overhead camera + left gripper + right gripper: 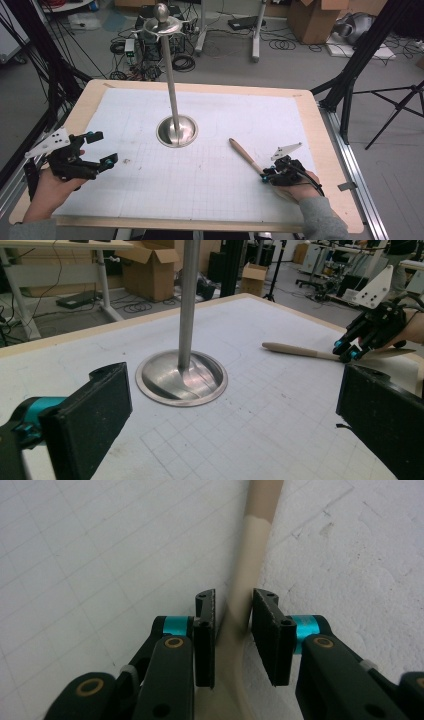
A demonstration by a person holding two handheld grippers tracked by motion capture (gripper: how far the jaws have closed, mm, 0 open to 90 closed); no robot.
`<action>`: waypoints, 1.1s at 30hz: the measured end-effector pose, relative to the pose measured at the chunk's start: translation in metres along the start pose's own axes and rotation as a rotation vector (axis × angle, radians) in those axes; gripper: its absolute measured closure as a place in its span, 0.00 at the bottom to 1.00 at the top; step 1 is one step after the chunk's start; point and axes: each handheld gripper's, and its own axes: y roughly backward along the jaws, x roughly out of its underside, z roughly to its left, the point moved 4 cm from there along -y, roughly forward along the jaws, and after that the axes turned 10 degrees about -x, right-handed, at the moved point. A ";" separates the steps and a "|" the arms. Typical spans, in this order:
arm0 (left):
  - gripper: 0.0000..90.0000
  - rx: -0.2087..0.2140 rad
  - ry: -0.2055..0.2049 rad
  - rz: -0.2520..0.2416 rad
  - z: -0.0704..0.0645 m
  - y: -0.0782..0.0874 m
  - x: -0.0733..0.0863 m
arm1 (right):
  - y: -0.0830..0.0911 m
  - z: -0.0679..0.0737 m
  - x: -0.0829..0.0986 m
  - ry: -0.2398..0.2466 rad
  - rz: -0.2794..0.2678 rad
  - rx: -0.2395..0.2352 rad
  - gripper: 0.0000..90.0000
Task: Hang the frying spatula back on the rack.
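Observation:
A spatula (242,152) with a wooden handle and a beige head lies flat on the white gridded mat, right of centre. My right gripper (263,176) is shut on the spatula's beige neck (250,545); in the right gripper view both pads of that gripper (233,597) flank the neck closely. In the left gripper view the spatula's handle (295,350) points left from the right gripper (347,351). My left gripper (103,148) hovers open at the mat's left edge, and nothing sits between its wide jaws (232,390).
A steel stand (177,131) with a round dished base and a tall pole rises from the mat's middle, topped by a hooked disc and knob (162,22). Its base (181,377) lies ahead of the left gripper. Cables, boxes and tripod legs surround the table.

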 end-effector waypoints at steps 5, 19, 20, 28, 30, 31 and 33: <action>0.02 -0.001 0.000 -0.001 0.000 0.000 0.000 | 0.000 0.001 0.000 -0.004 -0.002 0.001 0.81; 0.02 0.000 -0.001 0.005 -0.001 -0.001 0.000 | -0.001 0.005 0.001 -0.008 0.013 0.012 0.85; 0.02 0.001 -0.001 0.005 -0.001 -0.001 0.000 | -0.001 0.005 0.000 -0.005 0.011 0.014 0.86; 0.02 0.000 0.001 0.001 0.000 -0.001 0.000 | 0.000 0.003 -0.001 -0.014 0.010 -0.001 0.86; 0.02 -0.001 0.000 0.000 0.000 0.000 0.000 | 0.001 0.004 -0.001 -0.012 0.005 -0.007 0.86; 0.02 -0.001 0.000 0.000 0.000 0.000 0.000 | 0.001 0.004 -0.002 -0.003 0.002 -0.007 0.86; 0.02 -0.001 -0.001 -0.001 0.000 0.001 0.000 | 0.003 0.005 -0.004 0.003 -0.006 -0.015 0.86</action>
